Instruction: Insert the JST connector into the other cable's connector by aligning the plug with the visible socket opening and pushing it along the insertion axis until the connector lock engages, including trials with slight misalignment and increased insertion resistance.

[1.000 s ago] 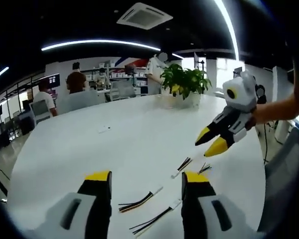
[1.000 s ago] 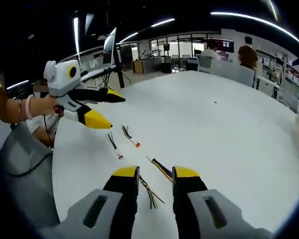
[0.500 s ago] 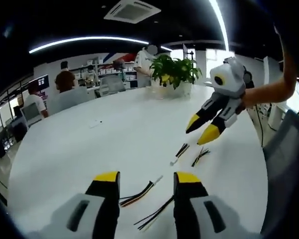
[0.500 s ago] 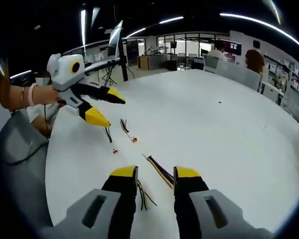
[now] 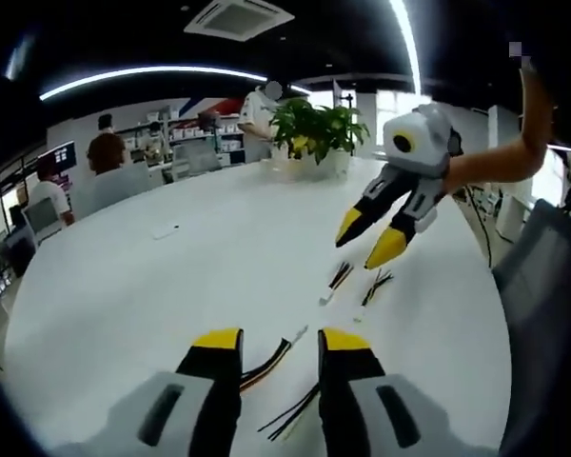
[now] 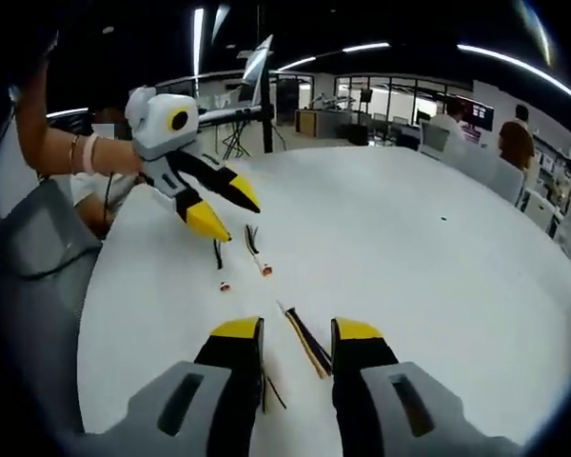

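No text, label, brand or number is legible on anything here

Large white table [image 5: 152,286], four short wire leads [image 5: 271,357] scattered near its edge, potted plant [image 5: 309,133] far side

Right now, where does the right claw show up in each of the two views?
Left gripper view: the right claw is at the upper right, held by a hand, jaws open, tips pointing down-left toward two short cables.
Right gripper view: it rises from the bottom middle as that view's own claw, jaws open.
Shared landmark: the white table under both claws.
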